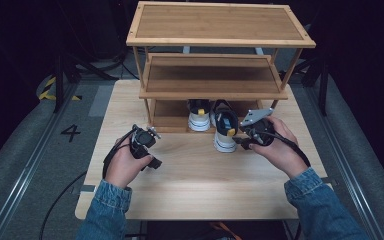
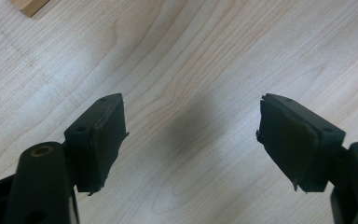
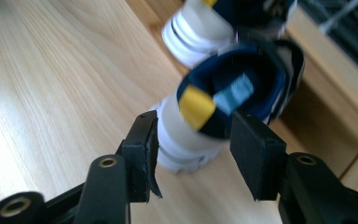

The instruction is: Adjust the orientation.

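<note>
A white and navy shoe [image 1: 225, 135] with a yellow heel tab stands on the table just in front of the wooden rack's bottom level. My right gripper [image 1: 240, 143] reaches in from its right. In the right gripper view the jaws [image 3: 198, 151] straddle the shoe's heel [image 3: 191, 135], with the pads close on either side, and I see no clear squeeze. A matching second shoe [image 1: 199, 119] [image 3: 200, 32] sits farther in under the rack. My left gripper [image 1: 152, 161] hovers over bare table, and its jaws [image 2: 191, 140] are wide apart with nothing between them.
The three-level wooden rack [image 1: 215, 93] stands at the back of the pale wooden table [image 1: 190, 190], its two upper shelves bare. A rack leg [image 1: 147, 112] stands just beyond the left gripper. Dark floor and rails surround the table.
</note>
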`<state>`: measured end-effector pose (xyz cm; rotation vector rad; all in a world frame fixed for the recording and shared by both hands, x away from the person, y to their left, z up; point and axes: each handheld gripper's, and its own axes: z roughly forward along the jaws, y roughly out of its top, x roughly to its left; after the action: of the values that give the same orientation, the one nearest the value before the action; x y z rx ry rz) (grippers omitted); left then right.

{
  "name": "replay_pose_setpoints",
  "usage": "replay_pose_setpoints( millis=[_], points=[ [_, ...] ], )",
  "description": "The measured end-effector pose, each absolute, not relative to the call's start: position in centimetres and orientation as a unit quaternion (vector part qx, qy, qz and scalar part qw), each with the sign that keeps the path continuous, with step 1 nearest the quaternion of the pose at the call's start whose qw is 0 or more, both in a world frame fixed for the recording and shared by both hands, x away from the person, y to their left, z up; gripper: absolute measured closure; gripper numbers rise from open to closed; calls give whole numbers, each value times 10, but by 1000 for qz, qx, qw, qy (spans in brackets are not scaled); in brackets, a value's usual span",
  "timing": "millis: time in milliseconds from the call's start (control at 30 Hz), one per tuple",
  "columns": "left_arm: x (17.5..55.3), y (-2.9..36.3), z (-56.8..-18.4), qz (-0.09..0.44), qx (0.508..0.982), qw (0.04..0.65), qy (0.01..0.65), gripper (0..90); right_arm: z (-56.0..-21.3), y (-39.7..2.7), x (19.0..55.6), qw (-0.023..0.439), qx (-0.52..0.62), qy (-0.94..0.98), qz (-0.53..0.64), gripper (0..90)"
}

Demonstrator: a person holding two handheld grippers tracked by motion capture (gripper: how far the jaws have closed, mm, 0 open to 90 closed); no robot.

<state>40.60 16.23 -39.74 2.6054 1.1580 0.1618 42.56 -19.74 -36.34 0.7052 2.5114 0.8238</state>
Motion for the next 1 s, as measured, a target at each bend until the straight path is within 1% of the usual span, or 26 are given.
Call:
replay_pose_setpoints(
  millis=[100, 133, 233, 300, 433, 500, 567, 700, 733, 1000],
  points=[
    [408, 162, -397, 64, 899, 149, 407, 240, -372, -200, 425, 196, 279, 898, 277, 522],
    [408, 162, -397, 62, 899, 149, 407, 241, -378, -202, 424, 197, 283, 898, 272, 538],
    [408, 162, -398, 61, 899, 150, 407, 242, -391, -203, 425, 184, 309, 894, 268, 620],
    [408, 163, -398, 58, 897, 152, 411, 243, -398, -203, 426, 183, 316, 892, 266, 687],
    [407, 166, -399, 58, 896, 150, 414, 246, -405, -197, 427, 182, 313, 889, 281, 784],
    [405, 168, -399, 56, 895, 151, 417, 247, -408, -192, 428, 173, 317, 886, 289, 827],
    [402, 171, -399, 58, 893, 152, 420, 247, -412, -187, 429, 161, 324, 887, 286, 844],
    [397, 178, -398, 60, 889, 153, 428, 248, -416, -182, 432, 173, 330, 882, 290, 856],
    [396, 179, -398, 62, 888, 153, 428, 248, -416, -182, 433, 172, 336, 879, 290, 871],
    [388, 189, -398, 64, 883, 154, 438, 249, -408, -180, 443, 175, 344, 873, 298, 900]
  ],
)
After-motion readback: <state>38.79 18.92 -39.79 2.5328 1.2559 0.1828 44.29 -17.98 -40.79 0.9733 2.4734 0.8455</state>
